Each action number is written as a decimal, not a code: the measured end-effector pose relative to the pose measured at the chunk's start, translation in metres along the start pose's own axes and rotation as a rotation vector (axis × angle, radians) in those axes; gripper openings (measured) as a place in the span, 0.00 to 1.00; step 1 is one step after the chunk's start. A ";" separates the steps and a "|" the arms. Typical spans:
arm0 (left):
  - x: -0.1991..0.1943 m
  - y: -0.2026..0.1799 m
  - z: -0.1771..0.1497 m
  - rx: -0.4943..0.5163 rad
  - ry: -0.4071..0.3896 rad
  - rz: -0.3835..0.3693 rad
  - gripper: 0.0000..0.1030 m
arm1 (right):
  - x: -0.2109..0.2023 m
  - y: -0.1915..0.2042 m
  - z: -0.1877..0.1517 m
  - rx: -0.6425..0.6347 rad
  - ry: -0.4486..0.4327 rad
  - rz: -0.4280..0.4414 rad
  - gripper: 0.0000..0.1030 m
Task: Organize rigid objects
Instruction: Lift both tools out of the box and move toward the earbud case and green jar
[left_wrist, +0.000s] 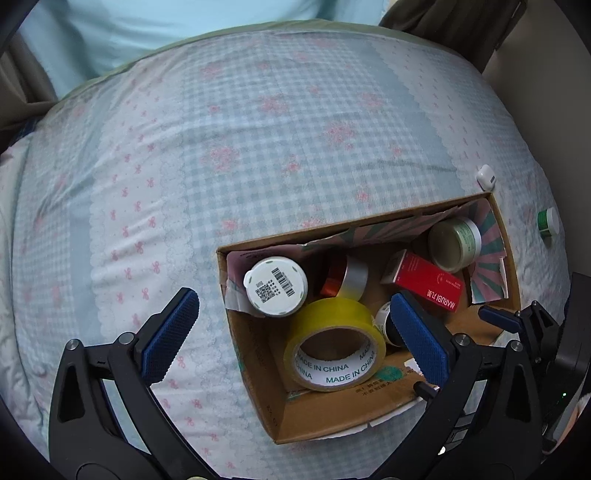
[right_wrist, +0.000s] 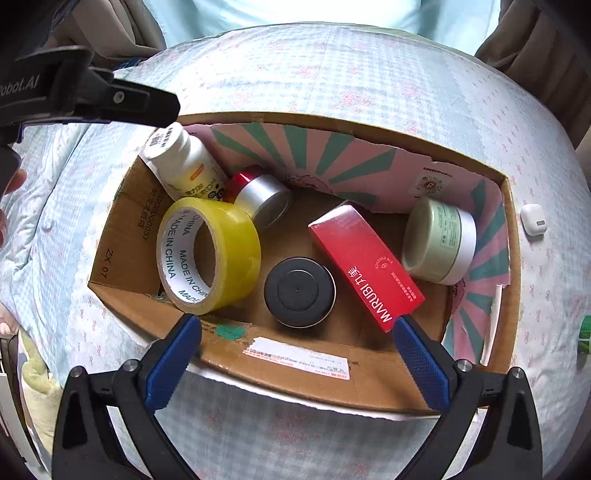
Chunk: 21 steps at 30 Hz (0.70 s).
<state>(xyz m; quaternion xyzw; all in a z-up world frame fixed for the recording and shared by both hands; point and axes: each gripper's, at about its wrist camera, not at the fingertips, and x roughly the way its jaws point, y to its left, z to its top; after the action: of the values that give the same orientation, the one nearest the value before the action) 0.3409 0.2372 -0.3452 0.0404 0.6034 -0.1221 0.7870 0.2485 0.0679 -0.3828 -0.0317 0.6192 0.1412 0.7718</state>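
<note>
A cardboard box (right_wrist: 122, 236) (left_wrist: 258, 391) on the bed holds a yellow tape roll (right_wrist: 221, 251) (left_wrist: 332, 332), a white bottle (right_wrist: 184, 162) (left_wrist: 275, 286), a red-and-silver tin (right_wrist: 258, 195) (left_wrist: 345, 277), a black-lidded jar (right_wrist: 299, 291), a red MARUBI carton (right_wrist: 365, 266) (left_wrist: 428, 284) and a pale green jar (right_wrist: 439, 240) (left_wrist: 454, 240). My left gripper (left_wrist: 295, 328) is open and empty over the box's left wall. My right gripper (right_wrist: 297, 350) is open and empty above the box's near wall.
A white earbud case (right_wrist: 533, 218) (left_wrist: 487, 177) and a small green-and-white jar (left_wrist: 548, 221) (right_wrist: 584, 334) lie on the checked bedspread (left_wrist: 258, 147) right of the box. The left gripper's body (right_wrist: 92, 99) hangs over the box's far left corner.
</note>
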 end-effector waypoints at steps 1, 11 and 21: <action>-0.001 0.001 -0.002 -0.003 -0.001 -0.001 1.00 | -0.003 -0.001 0.000 0.007 -0.001 0.002 1.00; -0.029 -0.004 -0.012 -0.001 -0.023 0.008 1.00 | -0.032 -0.001 0.004 0.029 -0.017 -0.025 1.00; -0.100 -0.010 -0.018 -0.021 -0.090 0.017 1.00 | -0.105 0.004 0.014 0.025 -0.091 -0.068 1.00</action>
<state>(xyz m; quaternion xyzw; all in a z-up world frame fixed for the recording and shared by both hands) 0.2970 0.2462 -0.2532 0.0320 0.5683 -0.1107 0.8147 0.2406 0.0558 -0.2776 -0.0369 0.5838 0.1085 0.8038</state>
